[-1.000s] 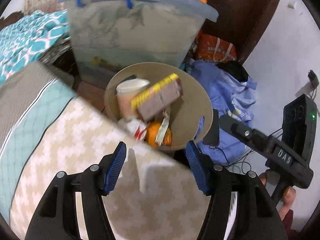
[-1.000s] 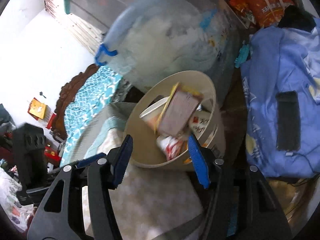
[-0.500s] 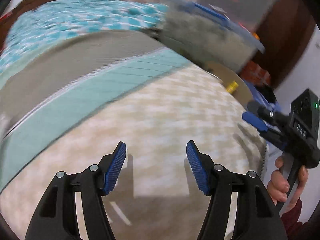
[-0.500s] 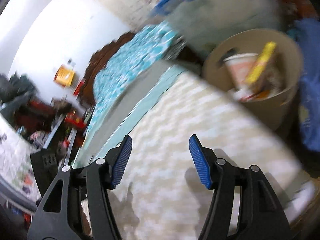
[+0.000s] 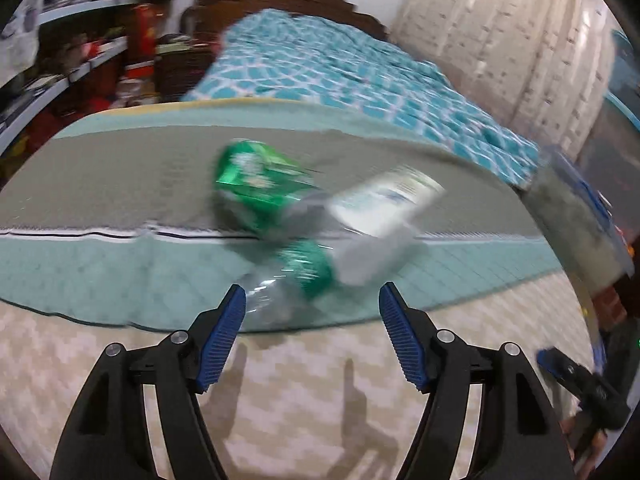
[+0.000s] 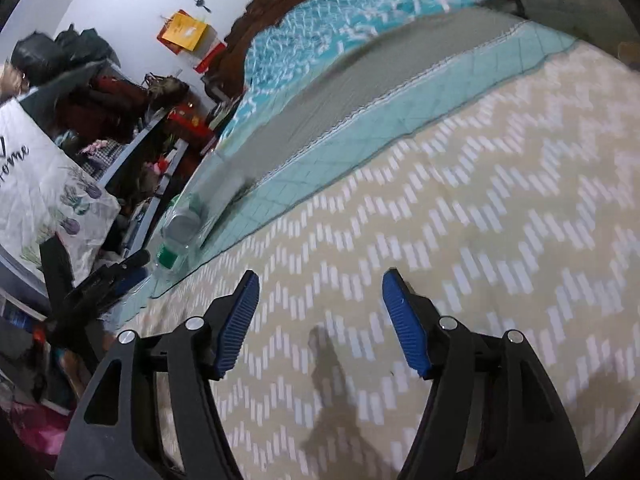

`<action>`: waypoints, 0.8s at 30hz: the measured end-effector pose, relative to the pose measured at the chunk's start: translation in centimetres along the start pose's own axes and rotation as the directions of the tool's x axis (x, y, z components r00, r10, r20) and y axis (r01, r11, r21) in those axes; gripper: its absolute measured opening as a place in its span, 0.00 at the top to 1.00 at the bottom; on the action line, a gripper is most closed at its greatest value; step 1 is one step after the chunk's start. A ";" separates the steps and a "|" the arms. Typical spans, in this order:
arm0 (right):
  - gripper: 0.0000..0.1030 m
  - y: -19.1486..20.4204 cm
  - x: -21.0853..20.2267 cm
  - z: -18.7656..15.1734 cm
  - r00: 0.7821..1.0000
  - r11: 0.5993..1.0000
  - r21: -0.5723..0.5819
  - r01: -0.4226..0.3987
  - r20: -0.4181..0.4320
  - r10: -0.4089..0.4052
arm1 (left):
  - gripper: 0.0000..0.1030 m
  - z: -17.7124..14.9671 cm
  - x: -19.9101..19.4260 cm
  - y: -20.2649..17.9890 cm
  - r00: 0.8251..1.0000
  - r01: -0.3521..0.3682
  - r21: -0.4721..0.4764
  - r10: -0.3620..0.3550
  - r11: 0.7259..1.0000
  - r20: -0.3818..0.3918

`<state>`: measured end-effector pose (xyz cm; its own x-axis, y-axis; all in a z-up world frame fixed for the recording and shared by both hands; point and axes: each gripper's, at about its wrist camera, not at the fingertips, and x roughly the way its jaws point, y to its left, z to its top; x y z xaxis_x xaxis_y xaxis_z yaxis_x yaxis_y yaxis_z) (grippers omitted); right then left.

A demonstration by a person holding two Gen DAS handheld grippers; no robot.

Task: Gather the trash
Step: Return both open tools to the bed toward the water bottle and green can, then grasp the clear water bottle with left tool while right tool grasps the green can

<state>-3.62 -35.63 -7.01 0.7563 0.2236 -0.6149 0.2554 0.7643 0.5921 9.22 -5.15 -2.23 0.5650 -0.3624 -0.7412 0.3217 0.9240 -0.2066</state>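
Right gripper [image 6: 318, 298] is seen over the bed's cream zigzag cover [image 6: 460, 240], jaws parted and just having been opening, nothing between the blue pads [image 6: 236, 322]. A teal quilted strip [image 6: 360, 132] and a grey band [image 6: 332, 96] are laid across the bed beyond the zigzag cover. A clear plastic bottle with a green label [image 6: 176, 240] is seen lying at the left edge of the bed, blurred. The other gripper [image 6: 100, 280] is visible just beside the bottle, at the same edge. Cluttered shelves [image 6: 132, 128] are seen past that edge.
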 end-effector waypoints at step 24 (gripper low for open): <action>0.30 -1.4 -1.1 -0.2 0.999 0.999 0.032 -0.038 0.016 0.038 | 0.24 -0.4 0.6 -3.5 0.994 0.103 0.209 -0.094 0.972 -0.050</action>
<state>-4.87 -36.85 -7.29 0.7747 0.2429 -0.5838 0.2453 0.7356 0.6315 8.12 -8.54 -2.20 0.4934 -0.4412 -0.7496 0.5297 0.8360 -0.1434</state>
